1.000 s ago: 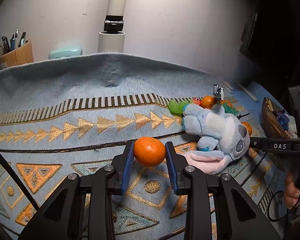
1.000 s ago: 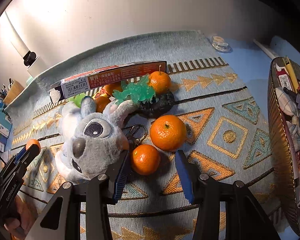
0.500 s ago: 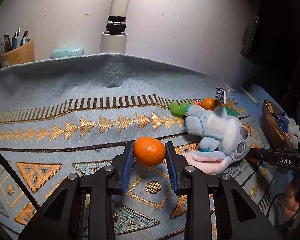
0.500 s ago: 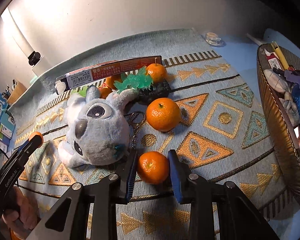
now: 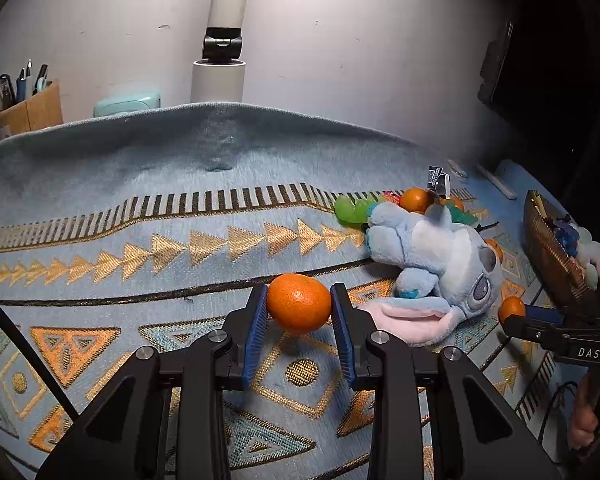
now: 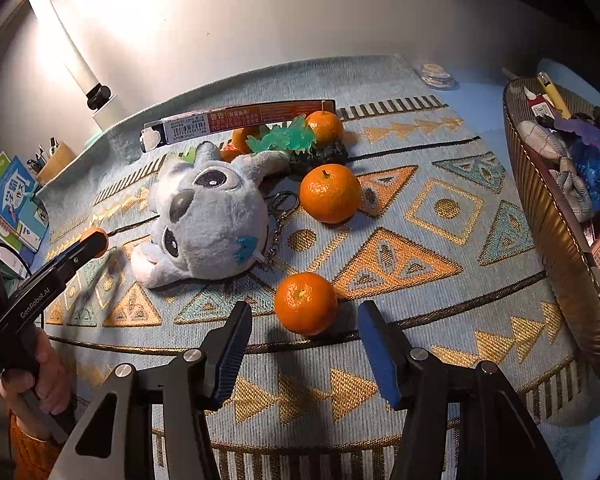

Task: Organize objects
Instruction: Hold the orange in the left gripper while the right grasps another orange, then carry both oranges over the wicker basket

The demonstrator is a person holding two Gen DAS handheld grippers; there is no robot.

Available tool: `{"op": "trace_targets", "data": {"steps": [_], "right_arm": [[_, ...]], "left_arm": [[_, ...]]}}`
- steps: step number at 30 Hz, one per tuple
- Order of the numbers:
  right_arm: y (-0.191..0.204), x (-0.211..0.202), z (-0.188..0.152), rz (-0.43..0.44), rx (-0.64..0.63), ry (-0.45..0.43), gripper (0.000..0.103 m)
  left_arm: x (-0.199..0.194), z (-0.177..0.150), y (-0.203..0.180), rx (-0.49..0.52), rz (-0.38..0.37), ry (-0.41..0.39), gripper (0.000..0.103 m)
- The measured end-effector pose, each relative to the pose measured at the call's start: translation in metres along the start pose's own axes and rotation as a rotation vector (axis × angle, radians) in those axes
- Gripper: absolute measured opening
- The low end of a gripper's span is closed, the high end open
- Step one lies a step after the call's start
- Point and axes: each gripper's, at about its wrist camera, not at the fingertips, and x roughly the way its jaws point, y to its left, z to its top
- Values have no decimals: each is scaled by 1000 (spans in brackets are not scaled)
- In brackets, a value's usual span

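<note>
Your right gripper (image 6: 304, 354) has just released its mandarin (image 6: 306, 303) onto the cloth (image 6: 440, 272), jaws wide, placement apparently done; your left gripper (image 5: 299, 312) still grips its orange (image 5: 299, 303).

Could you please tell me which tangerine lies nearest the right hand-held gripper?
The tangerine between the open right hand-held gripper fingers; the others lie farther back by the plush toy.

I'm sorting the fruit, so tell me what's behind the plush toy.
Behind the plush toy: a long red box, a green spiky toy, and tangerines. The plush covers whatever lies lower, so more fruit cannot be ruled out.
</note>
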Motion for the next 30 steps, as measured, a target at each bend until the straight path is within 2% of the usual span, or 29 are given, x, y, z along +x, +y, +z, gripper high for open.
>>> {"op": "trace_targets", "data": {"steps": [2,4,6,10,16,22,30], "right_arm": [[6,2,1,-25,-18,-14,53],[11,6,2,-44,-35,-18,38],[16,7,2,-80,-60,-26,30],[18,-4,-1,-61,-75,-42,30],[15,-47,-2,-65,-88,-104,30],[-3,-93,-2,-75,-53,-175,30],[-32,-140,-7,-76,25,-267,30]], "left_arm": [[0,0,0,-2,-1,0,28],[0,0,1,-4,-1,1,28],[0,0,0,-4,-1,2,28],[-2,0,-2,8,7,-6,28],[-11,1,-18,59,12,-16,28],[-37,13,-52,121,-5,-60,28],[-67,34,-105,210,-75,-119,28]]}}
